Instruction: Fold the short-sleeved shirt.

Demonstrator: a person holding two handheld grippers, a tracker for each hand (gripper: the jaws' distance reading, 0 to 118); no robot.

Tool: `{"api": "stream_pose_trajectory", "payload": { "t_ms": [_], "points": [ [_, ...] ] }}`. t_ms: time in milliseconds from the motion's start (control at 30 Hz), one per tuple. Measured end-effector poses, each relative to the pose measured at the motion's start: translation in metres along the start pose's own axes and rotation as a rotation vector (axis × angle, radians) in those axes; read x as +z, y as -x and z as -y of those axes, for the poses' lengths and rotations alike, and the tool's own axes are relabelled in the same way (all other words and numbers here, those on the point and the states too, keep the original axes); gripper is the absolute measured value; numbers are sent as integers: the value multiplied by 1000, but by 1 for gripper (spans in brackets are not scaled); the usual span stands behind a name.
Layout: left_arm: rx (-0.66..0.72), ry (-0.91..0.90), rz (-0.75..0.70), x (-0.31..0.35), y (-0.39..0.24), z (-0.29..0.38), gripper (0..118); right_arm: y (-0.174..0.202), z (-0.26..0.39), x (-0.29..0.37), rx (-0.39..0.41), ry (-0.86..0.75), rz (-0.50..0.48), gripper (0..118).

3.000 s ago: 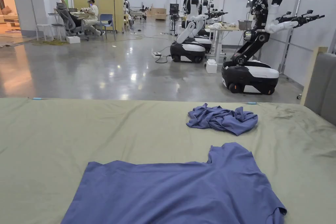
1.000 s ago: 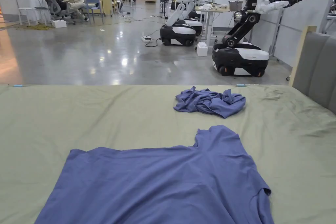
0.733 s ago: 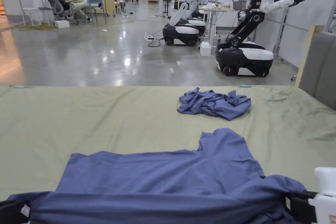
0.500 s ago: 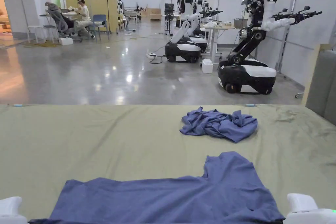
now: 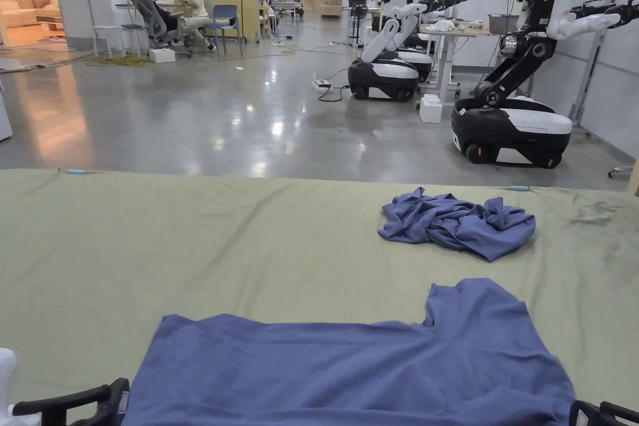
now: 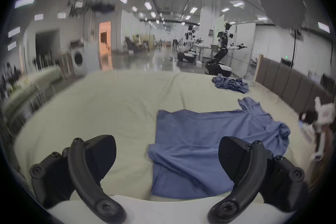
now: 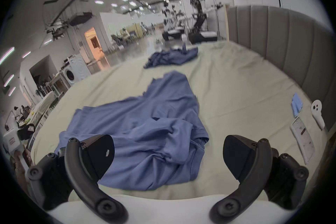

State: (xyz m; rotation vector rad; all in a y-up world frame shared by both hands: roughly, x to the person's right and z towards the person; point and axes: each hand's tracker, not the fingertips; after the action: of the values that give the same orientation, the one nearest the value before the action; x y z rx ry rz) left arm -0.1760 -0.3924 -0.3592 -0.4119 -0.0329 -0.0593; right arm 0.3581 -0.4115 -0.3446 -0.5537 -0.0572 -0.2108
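Note:
The blue short-sleeved shirt lies spread on the green bed sheet, with one sleeve pointing away from me. In the left gripper view the shirt has a layer lying across its near part. In the right gripper view its near right end is bunched. My left gripper is open just short of the shirt's near left corner, with its black jaw low at the left in the head view. My right gripper is open over the bunched end and holds nothing.
A second blue garment lies crumpled near the bed's far edge. A grey padded headboard bounds the right side; a phone, a white device and a small blue cloth lie beside it. Wheeled robots stand on the floor beyond.
About 0.7 s ago both grippers held the shirt's near edge up at its two ends. Now both are open and off the cloth, which lies on the bed. The head camera has shifted.

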Motion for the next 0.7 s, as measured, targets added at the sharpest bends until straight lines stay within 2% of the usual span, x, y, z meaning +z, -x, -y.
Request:
{"api": "stream_pose_trajectory", "payload": {
  "t_ms": [33, 67, 100, 133, 167, 200, 233, 267, 300, 433, 533, 633, 667, 700],
  "points": [
    [-31, -20, -7, 11, -6, 3, 118, 4, 4, 12, 17, -26, 3, 117],
    [-35, -66, -17, 16, -2, 15, 118, 8, 10, 26, 34, -64, -1, 110],
    [-14, -87, -13, 27, -6, 21, 115, 13, 17, 38, 48, -104, -22, 79],
    [13, -77, 10, 35, -9, 25, 101, 16, 23, 48, 58, -128, -26, 37],
    [57, -71, 47, 41, -8, 29, 67, 19, 29, 55, 57, -142, -6, 7],
    [108, -65, 71, 47, -7, 37, 2, 22, 38, 64, 61, -174, 36, 7],
    [153, -28, 62, 49, -7, 42, 0, 27, 44, 72, 62, -157, 5, 6],
    [179, -16, 57, 53, -5, 48, 0, 28, 48, 78, 78, -148, -14, 6],
    [176, 40, 111, 54, -2, 51, 0, 31, 56, 86, 86, -161, -11, 6],
    [166, 73, 88, 51, 15, 47, 0, 24, 64, 99, 110, -150, -7, 6],
    [213, 118, 134, 23, 37, 19, 0, 19, 62, 101, 111, -151, 7, 6],
    [199, 217, 62, -25, 44, -3, 2, 17, 60, 102, 91, -159, 5, 6],
    [179, 299, 50, -46, 45, -4, 26, 17, 61, 101, 87, -159, 5, 6],
    [153, 437, 40, -72, 45, -1, 88, 18, 62, 100, 85, -157, 4, 6]
  ]
}}
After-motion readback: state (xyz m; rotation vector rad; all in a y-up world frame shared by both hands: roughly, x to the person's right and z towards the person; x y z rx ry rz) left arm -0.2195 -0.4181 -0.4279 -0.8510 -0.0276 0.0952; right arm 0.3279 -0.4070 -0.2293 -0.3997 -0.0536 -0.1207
